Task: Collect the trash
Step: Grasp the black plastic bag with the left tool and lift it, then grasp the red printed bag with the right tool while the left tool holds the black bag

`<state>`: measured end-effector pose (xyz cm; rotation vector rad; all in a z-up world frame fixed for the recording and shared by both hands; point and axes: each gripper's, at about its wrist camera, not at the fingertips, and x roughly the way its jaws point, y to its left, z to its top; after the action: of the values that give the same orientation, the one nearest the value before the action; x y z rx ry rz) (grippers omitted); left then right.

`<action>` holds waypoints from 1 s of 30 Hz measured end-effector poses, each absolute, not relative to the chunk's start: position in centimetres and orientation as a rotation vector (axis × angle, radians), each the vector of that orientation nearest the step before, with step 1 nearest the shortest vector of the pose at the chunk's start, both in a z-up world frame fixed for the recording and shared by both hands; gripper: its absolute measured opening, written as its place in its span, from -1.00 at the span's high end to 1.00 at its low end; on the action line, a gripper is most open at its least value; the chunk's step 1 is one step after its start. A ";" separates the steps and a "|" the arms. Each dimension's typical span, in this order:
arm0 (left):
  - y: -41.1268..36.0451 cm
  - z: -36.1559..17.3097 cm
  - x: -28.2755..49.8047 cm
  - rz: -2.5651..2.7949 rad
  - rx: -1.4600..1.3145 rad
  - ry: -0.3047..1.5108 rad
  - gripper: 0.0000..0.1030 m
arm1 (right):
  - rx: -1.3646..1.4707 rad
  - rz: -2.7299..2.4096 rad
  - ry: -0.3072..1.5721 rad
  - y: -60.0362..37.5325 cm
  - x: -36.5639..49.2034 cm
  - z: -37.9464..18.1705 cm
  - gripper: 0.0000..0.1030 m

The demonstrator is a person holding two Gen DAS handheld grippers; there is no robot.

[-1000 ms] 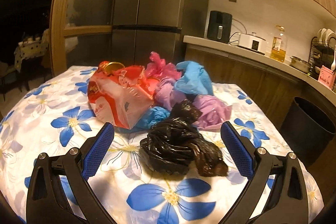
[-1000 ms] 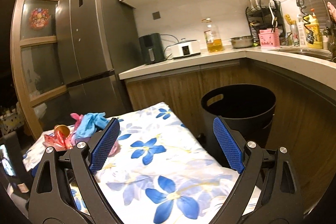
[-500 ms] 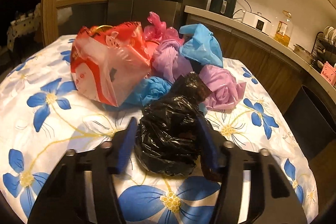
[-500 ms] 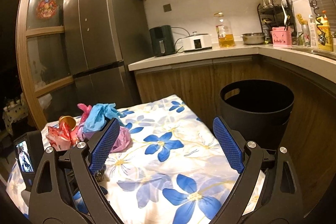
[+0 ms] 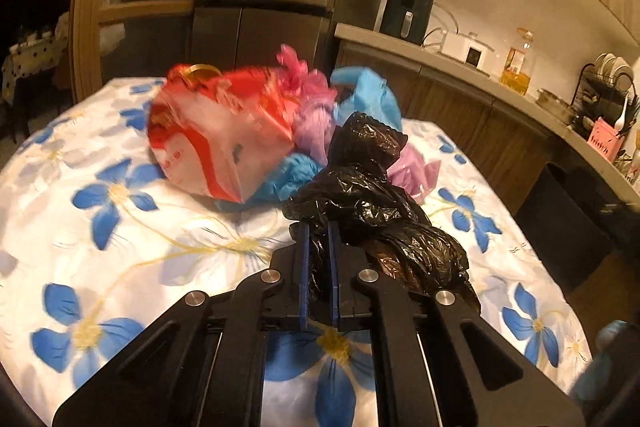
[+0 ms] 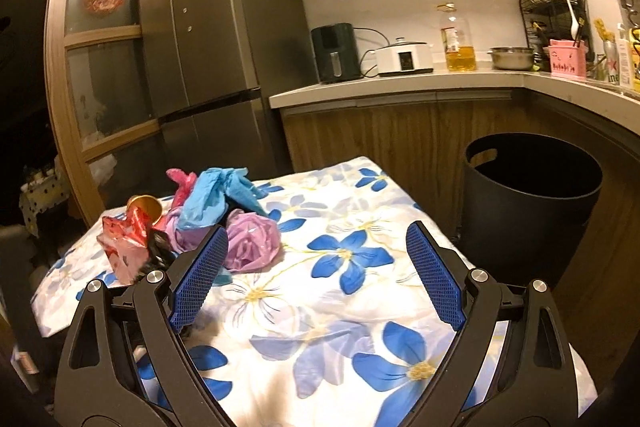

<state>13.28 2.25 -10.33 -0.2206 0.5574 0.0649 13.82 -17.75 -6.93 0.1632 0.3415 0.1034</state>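
My left gripper (image 5: 317,233) is shut on a crumpled black plastic bag (image 5: 372,203) and holds it just above the flowered tablecloth (image 5: 120,227). Behind it lies a pile of trash: a red and white bag (image 5: 216,143), pink, purple and blue bags (image 5: 368,99). In the right wrist view the pile (image 6: 212,215) sits at the far left of the table. My right gripper (image 6: 316,267) is open and empty above the table's middle. A black trash bin (image 6: 528,203) stands on the floor to the right of the table.
A wooden kitchen counter (image 6: 400,87) with appliances, an oil bottle and a dish rack runs behind the table. A grey refrigerator (image 6: 224,39) stands at the back left. The bin also shows in the left wrist view (image 5: 568,219).
My left gripper closed on the black bag and lifted it slightly off the cloth. My right gripper stayed open and turned left, bringing the trash pile more into view.
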 end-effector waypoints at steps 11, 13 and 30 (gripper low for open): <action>8.5 -7.5 8.9 0.223 -0.264 0.465 0.85 | 0.136 0.255 0.364 -12.1 15.0 -7.4 -0.69; 10.0 -7.5 8.8 0.266 -0.277 0.467 0.85 | 0.129 0.306 0.370 -10.3 15.3 -7.5 -0.65; 15.4 -7.1 8.6 0.399 -0.306 0.466 0.85 | 0.071 0.508 0.474 0.5 20.9 -9.3 -0.51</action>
<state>8.58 15.43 -7.08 -0.3060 0.4664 0.3995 20.92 0.52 -9.31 0.0708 0.4736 0.5084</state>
